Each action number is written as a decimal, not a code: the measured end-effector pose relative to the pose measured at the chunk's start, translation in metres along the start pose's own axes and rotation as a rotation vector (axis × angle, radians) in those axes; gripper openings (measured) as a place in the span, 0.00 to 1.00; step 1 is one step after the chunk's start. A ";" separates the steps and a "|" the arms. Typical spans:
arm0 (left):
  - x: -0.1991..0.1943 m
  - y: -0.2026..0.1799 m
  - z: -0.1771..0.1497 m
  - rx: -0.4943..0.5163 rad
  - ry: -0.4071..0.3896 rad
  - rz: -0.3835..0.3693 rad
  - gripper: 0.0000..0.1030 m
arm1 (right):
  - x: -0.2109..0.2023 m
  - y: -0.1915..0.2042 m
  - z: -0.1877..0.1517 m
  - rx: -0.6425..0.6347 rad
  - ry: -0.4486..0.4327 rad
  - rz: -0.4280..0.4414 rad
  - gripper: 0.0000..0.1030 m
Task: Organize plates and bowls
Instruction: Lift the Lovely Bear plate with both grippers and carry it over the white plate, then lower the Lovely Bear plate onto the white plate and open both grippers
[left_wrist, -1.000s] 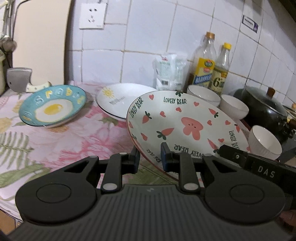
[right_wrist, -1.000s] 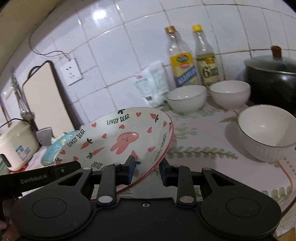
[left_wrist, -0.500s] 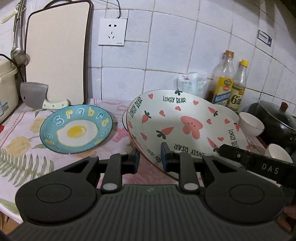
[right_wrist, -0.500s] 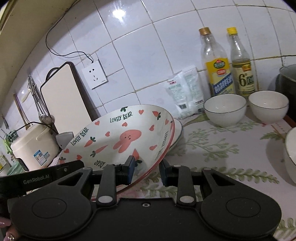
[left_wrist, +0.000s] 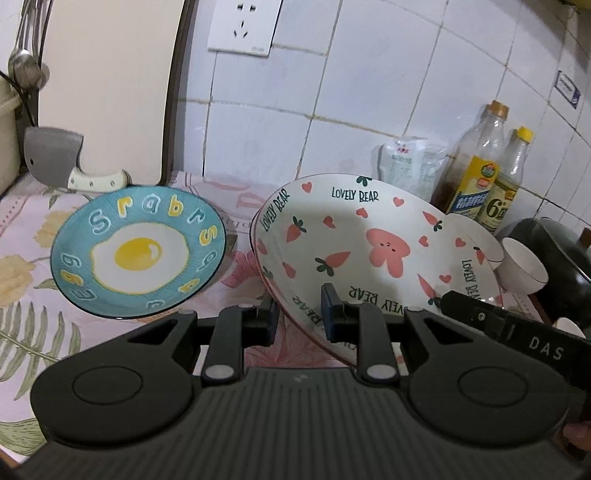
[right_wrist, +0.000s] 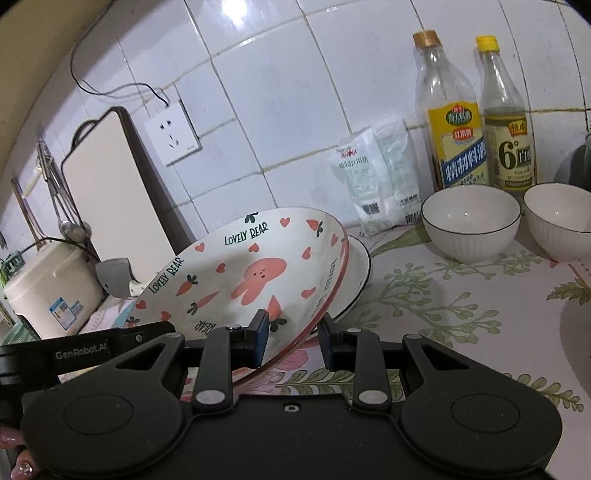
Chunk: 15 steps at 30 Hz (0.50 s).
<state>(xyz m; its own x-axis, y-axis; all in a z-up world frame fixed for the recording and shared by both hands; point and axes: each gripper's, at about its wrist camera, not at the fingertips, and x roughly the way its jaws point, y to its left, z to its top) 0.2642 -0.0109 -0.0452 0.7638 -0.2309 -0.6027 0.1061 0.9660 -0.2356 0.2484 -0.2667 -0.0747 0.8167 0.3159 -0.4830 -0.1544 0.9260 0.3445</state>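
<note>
Both grippers hold the white "Lovely Bear" plate (left_wrist: 373, 251) with pink bear, carrots and hearts, tilted above the counter. My left gripper (left_wrist: 297, 317) is shut on its near-left rim. My right gripper (right_wrist: 291, 334) is shut on its near-right rim (right_wrist: 258, 273). The plate hangs over a white plate with a dark rim (right_wrist: 356, 277), which is mostly hidden behind it. A blue fried-egg plate (left_wrist: 138, 251) lies on the counter to the left. Two white bowls (right_wrist: 471, 221) (right_wrist: 559, 219) stand at the back right.
Two sauce bottles (right_wrist: 448, 122) (right_wrist: 508, 122) and a white bag (right_wrist: 376, 177) stand against the tiled wall. A cutting board (left_wrist: 107, 85) and cleaver (left_wrist: 55, 158) lean at the back left beside a rice cooker (right_wrist: 51, 291). A black pot (left_wrist: 554, 254) sits far right.
Both grippers carried the bear plate left and toward the wall. It now hangs over the white plate, closer to the blue egg plate.
</note>
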 end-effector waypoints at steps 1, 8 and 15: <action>0.004 0.001 0.000 -0.005 0.008 -0.001 0.21 | 0.003 -0.001 0.000 0.005 0.007 -0.002 0.33; 0.032 0.005 0.004 -0.015 0.060 -0.011 0.21 | 0.022 -0.008 0.005 0.010 0.060 -0.031 0.33; 0.056 0.006 0.017 -0.008 0.116 -0.002 0.21 | 0.047 -0.012 0.019 -0.006 0.140 -0.052 0.33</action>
<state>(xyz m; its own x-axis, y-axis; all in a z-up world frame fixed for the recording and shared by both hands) 0.3185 -0.0159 -0.0675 0.6850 -0.2455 -0.6859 0.1020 0.9646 -0.2433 0.2995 -0.2665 -0.0862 0.7384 0.2927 -0.6075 -0.1174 0.9429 0.3116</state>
